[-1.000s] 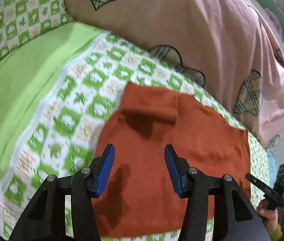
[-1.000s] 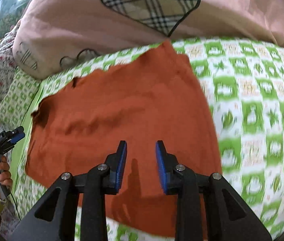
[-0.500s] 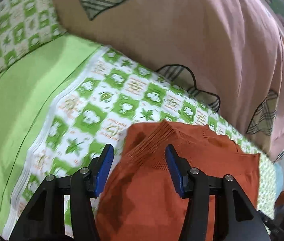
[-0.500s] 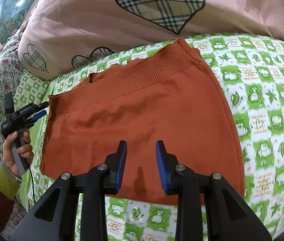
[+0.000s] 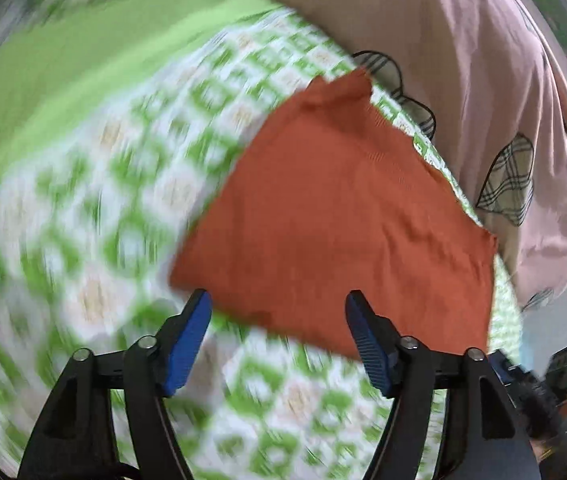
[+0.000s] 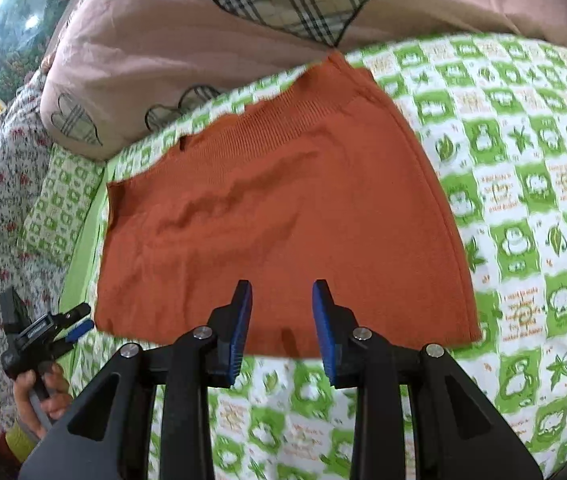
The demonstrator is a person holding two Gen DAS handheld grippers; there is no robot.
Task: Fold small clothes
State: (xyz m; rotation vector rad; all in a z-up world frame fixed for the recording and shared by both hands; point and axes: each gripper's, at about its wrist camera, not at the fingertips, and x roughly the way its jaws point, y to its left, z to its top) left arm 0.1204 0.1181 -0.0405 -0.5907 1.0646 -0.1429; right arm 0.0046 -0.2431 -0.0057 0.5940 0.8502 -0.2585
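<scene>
The left gripper (image 5: 277,320) hovers low over the bedsheet (image 5: 83,200), jaws wide apart and empty, at the near-left corner of the orange knit garment (image 5: 335,224). The right gripper (image 6: 281,312) points at the garment's (image 6: 283,220) near hem, jaws narrowly parted, holding nothing. The garment lies flat on the green-checked sheet (image 6: 523,200), whose small print is unreadable. A pink quilt (image 6: 203,52) with plaid hearts lies bunched behind, nearly touching the garment's far corner.
</scene>
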